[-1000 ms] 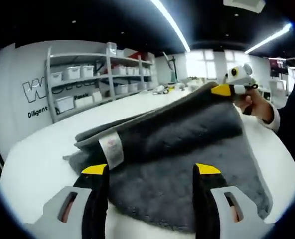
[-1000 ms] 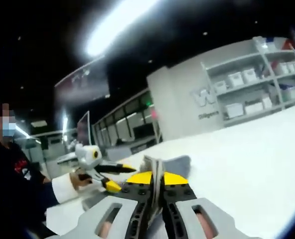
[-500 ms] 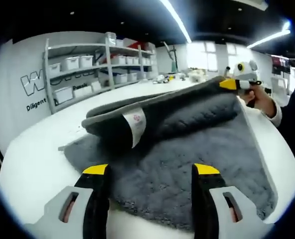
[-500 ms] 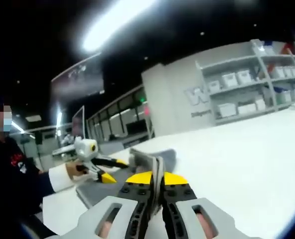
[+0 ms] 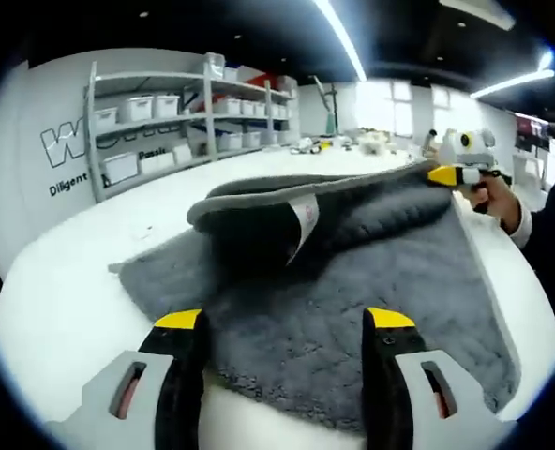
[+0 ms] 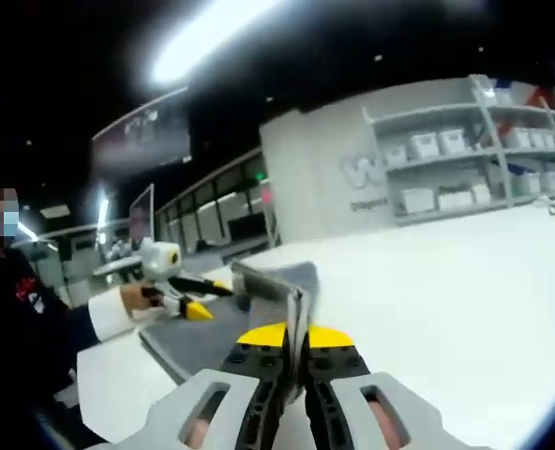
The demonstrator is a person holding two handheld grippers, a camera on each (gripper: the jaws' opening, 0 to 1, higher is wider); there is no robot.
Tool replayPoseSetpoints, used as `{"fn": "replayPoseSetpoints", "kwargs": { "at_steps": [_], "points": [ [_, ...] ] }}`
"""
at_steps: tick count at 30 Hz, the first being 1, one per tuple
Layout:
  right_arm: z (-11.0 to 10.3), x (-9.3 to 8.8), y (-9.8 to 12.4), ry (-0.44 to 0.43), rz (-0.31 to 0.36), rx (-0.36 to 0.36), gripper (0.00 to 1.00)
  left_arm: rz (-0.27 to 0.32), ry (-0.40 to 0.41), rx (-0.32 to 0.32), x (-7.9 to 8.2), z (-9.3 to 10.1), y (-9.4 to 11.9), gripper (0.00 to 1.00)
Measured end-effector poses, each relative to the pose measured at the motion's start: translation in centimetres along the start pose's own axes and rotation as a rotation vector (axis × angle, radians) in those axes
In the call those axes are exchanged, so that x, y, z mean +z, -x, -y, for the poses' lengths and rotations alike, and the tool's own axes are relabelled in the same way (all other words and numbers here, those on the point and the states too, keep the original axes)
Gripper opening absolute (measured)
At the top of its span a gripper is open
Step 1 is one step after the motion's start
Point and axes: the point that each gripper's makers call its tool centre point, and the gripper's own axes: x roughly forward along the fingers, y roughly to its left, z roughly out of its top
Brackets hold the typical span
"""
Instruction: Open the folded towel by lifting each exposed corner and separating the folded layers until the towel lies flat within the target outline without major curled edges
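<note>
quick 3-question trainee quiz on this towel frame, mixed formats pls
1. True or false: the right gripper has its jaws shut on an edge of the grey towel.
2. Multiple choice: the left gripper is (A) open above the towel, holding nothing; (B) clamped on the white label; (C) resting on the shelves.
3. Fill in: the upper towel layer, raised and curling over, shows a white ____ on its underside.

Key: 1 true; 2 A; 3 label.
</note>
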Motion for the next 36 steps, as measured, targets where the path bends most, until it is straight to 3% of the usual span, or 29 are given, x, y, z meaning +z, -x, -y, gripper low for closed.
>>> {"fn": "replayPoseSetpoints", "kwargs": {
  "at_steps": [16,25,33,36],
  "points": [
    [0.1,-1.5,2.2,-0.027,-0.066,-0.04,0.0,0.006,-0.01,0.003,-0.3,1.6,0.2,0.68],
    [-0.7,-1.8,3.6,-0.011,-0.065,-0.031,0.0,0.005,0.004,-0.001,-0.4,0.8,0.1,0.69],
    [-0.4,-2.5,4.0,0.002,-0.1,-0.061,0.0,0.004,0.001,0.001,0.0,-1.1,-0.3,0.69],
    [-0.1,-3.4,4.1,0.009,-0.141,-0.072,0.0,0.006,0.006,-0.004,0.0,-1.4,-0.5,0.69]
  ]
}}
